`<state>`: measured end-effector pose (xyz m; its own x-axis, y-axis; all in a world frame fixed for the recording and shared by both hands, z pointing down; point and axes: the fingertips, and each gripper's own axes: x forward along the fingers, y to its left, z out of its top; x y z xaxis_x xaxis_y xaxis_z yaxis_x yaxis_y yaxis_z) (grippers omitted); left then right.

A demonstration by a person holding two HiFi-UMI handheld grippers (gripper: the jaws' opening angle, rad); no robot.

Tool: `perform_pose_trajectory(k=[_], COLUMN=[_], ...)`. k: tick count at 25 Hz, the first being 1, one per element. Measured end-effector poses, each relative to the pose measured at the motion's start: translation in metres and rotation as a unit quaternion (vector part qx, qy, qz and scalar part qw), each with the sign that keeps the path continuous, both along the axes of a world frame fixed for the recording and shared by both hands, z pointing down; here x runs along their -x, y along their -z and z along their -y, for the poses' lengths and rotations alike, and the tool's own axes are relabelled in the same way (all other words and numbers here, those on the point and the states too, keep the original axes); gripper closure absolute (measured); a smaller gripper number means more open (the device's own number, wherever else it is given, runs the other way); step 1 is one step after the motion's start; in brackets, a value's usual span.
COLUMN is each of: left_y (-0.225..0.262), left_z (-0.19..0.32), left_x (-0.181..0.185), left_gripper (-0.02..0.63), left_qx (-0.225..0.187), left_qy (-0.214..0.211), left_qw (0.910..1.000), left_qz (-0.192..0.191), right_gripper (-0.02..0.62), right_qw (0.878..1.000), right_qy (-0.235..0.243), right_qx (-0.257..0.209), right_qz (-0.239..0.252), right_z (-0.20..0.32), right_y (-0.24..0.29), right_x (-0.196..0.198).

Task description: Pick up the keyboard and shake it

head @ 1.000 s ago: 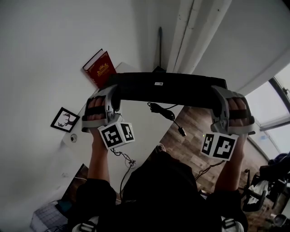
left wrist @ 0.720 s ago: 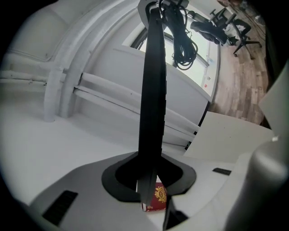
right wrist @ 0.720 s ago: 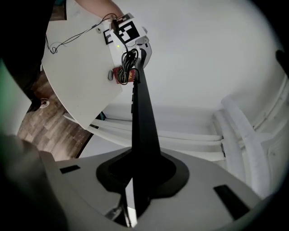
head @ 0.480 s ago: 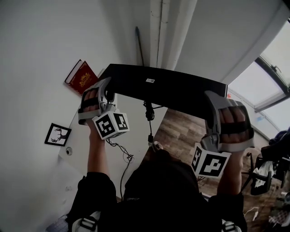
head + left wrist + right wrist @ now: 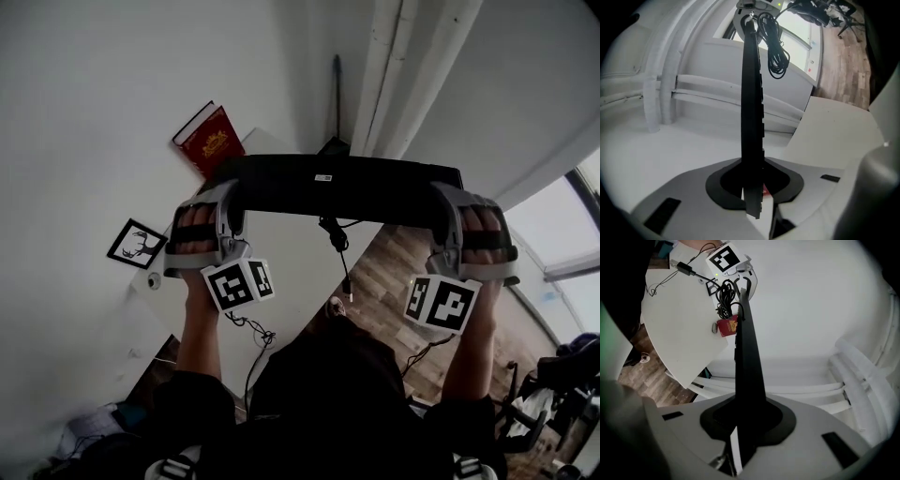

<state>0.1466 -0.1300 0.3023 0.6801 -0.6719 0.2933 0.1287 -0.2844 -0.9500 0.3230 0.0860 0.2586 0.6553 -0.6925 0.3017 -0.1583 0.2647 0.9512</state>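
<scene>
A long black keyboard [image 5: 342, 190] hangs in the air above the white desk [image 5: 281, 272], its underside with a small label toward me. My left gripper [image 5: 234, 202] is shut on its left end and my right gripper [image 5: 441, 208] is shut on its right end. Its black cable [image 5: 336, 246] dangles from the middle. In the left gripper view the keyboard [image 5: 752, 117] runs edge-on out from between the jaws, with the coiled cable [image 5: 774, 44] near the far end. In the right gripper view the keyboard [image 5: 746, 362] is likewise edge-on, clamped between the jaws.
A red book [image 5: 211, 138] lies on the desk's far left corner. A small framed deer picture [image 5: 137, 245] hangs on the white wall at the left. Loose cables [image 5: 255, 330] trail off the desk edge. Wood floor [image 5: 394, 272] and an office chair [image 5: 562, 375] are at the right.
The keyboard and both grippers swung left and tilted half a second ago, then swung back to level, close to where they were one second ago. The dangling cable has swayed.
</scene>
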Motion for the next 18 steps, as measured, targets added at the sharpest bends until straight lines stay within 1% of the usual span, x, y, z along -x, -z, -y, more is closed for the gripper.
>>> perform_pose_trajectory(k=[4,6,9,15,18], left_y=[0.001,0.000,-0.005,0.005,0.012], left_z=[0.016,0.024,0.032,0.055,0.063], left_x=[0.037,0.066,0.108,0.186,0.228], left_gripper=[0.515,0.515,0.515,0.515,0.515], left_qx=[-0.010,-0.017,-0.025,-0.020,-0.011], left_qy=[0.058,0.104,0.168,0.256,0.301], left_qw=[0.9980,0.9939,0.9844,0.9641,0.9505], left_qz=[0.021,0.031,0.045,0.067,0.075], right_gripper=[0.511,0.511,0.511,0.511,0.511], right_qw=[0.998,0.995,0.985,0.965,0.951], right_qy=[0.054,0.098,0.164,0.254,0.300], right_qx=[-0.006,-0.009,-0.014,0.002,0.017], right_qz=[0.023,0.034,0.045,0.065,0.073], right_z=[0.044,0.076,0.125,0.218,0.262], right_y=[-0.016,-0.026,-0.041,-0.049,-0.049], right_x=[0.005,0.014,0.032,0.088,0.126])
